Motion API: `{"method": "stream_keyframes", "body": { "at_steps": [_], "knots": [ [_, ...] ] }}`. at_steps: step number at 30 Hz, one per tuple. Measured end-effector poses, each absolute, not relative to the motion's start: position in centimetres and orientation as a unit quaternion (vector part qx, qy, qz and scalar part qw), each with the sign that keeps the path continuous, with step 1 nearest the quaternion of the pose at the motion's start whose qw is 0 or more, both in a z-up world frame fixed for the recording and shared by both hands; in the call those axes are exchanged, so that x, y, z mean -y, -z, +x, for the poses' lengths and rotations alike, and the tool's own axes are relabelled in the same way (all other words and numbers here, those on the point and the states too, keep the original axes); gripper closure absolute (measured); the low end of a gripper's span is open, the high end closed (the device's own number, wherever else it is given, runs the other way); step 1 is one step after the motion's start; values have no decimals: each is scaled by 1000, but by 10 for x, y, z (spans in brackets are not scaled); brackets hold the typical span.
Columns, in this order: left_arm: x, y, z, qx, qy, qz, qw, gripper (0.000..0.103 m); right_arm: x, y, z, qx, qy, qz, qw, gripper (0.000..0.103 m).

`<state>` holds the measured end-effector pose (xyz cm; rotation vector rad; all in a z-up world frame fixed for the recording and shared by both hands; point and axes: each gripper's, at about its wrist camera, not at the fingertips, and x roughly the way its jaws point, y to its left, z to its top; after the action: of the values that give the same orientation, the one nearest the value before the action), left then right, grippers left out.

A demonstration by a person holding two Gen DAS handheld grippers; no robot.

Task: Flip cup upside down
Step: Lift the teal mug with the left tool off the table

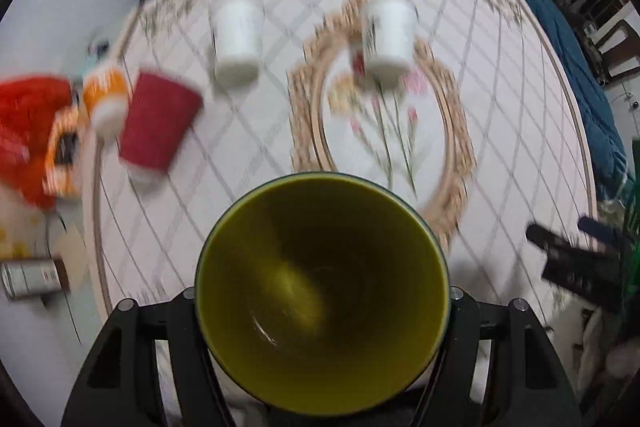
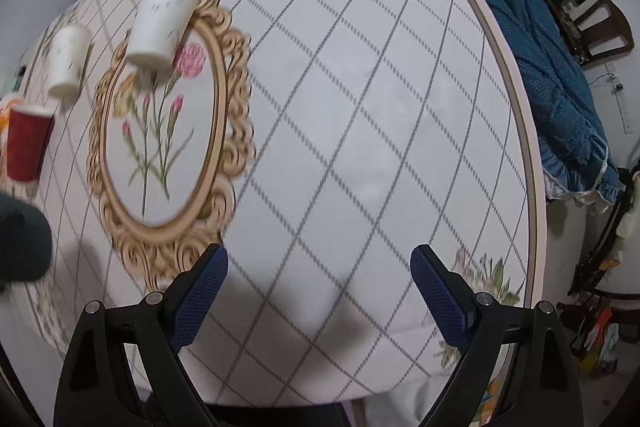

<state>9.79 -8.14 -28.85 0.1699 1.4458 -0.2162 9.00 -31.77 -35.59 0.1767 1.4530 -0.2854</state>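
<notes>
- The green cup [image 1: 322, 291] is clamped in the left claw [image 1: 322, 301], raised above the bench [image 2: 360, 107], mouth facing forward.
- The right claw [image 2: 319, 291] is held apart, empty.
- Inversion and set-down are judged unfinished.

Checked tablecloth [image 2: 360, 107] (floral oval), paper cups [image 2: 162, 23] atop.

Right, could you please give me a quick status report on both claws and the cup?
Left claw shut on green cup, mouth facing camera, above table. Right claw open, empty. Paper cups stand beyond, apart.
</notes>
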Motion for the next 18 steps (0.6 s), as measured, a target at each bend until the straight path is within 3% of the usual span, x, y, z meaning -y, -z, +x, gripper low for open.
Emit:
{"method": "stream_keyframes", "body": {
  "at_steps": [8,18],
  "knots": [
    [98,341,53,-760,119,51,637,36,324,366,46,-670,116,71,730,8],
    [122,396,90,-794,100,39,599,36,343,370,35,-672,124,72,726,8]
  ]
}}
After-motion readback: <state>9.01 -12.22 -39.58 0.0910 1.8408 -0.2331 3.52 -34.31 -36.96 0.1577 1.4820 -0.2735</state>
